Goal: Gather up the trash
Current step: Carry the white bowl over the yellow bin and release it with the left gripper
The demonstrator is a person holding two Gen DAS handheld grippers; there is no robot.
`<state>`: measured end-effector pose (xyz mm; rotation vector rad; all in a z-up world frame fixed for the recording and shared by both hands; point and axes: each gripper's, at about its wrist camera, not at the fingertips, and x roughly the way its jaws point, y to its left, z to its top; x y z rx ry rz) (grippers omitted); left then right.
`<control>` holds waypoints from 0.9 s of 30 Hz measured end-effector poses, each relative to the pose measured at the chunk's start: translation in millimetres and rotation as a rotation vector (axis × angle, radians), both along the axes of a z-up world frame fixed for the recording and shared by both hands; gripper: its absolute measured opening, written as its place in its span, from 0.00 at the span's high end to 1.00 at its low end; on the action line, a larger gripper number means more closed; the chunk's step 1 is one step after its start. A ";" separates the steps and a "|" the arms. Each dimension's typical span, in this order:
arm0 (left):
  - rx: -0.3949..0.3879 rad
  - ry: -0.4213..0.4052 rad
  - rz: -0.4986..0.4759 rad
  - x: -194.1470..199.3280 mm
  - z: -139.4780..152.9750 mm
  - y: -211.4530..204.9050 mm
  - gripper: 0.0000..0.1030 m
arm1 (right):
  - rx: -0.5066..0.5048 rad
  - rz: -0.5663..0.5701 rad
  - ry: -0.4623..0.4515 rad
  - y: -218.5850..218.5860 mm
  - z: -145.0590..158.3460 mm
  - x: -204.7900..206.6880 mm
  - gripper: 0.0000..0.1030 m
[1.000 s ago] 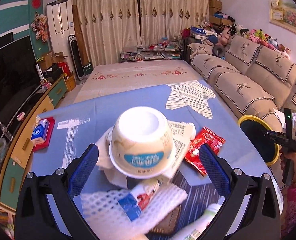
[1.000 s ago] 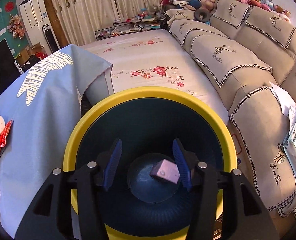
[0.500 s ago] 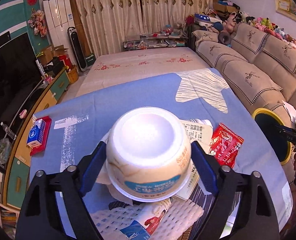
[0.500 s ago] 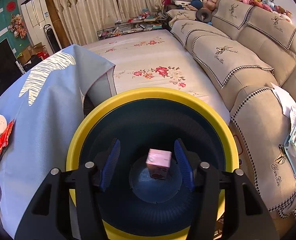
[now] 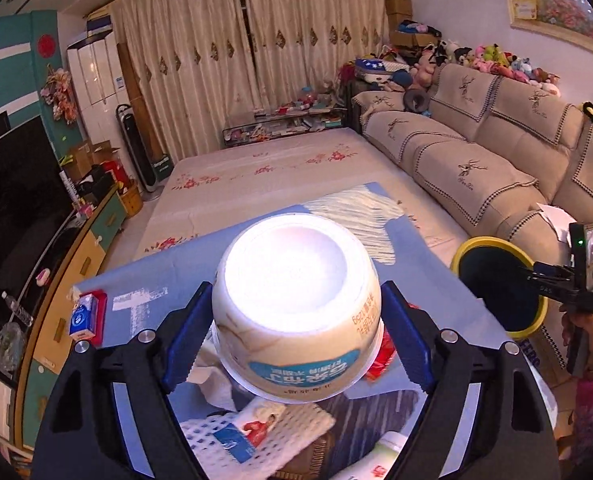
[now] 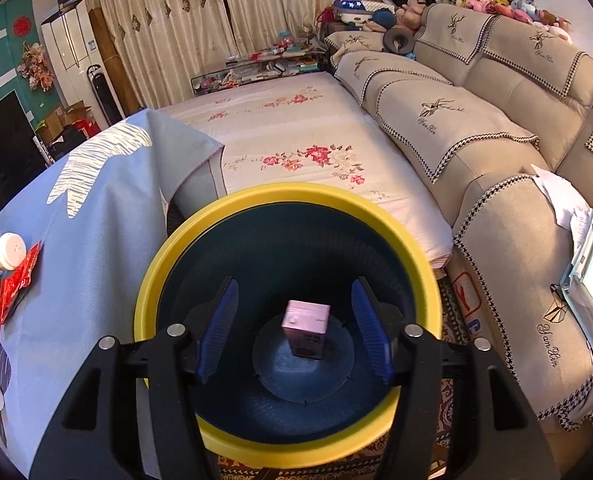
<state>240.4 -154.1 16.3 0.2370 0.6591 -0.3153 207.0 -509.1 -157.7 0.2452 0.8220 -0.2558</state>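
Now: left gripper [image 5: 294,328] clamps upturned bowl [image 5: 296,304] by its sides, above table [image 5: 144,280] | bowl looks light, thin-walled, crushable; squeeze gently | right gripper [image 6: 294,328] opening, empty, over bin [image 6: 428,248]; carton [image 6: 306,332] inside.

We can read little with certainty. On the upside-down cup [image 5: 296,312] the blue label carries characters we cannot make out, and a figure running up its right side looks like "129", though that stays doubtful. The sofa covers [image 6: 436,120] each bear a stitched deer with script beneath; on the nearest armrest it looks like "Yan Xin" [image 6: 548,350], but we are not sure. Print on the pink carton [image 6: 306,330] in the bin is too small to read.
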 end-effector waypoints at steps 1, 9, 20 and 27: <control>-0.004 0.003 -0.028 -3.7 3.0 -10.3 0.21 | -0.006 -0.006 -0.011 -1.8 3.0 -6.2 0.44; -0.002 0.093 -0.309 -16.7 -13.8 -147.3 0.21 | -0.051 -0.065 -0.083 -20.4 23.2 -53.2 0.43; 0.061 0.279 -0.428 18.5 -99.9 -303.6 0.21 | -0.060 -0.145 -0.106 -57.4 25.9 -104.2 0.38; 0.101 0.341 -0.406 41.1 -140.6 -336.9 0.19 | -0.052 -0.188 -0.104 -70.8 18.7 -117.1 0.35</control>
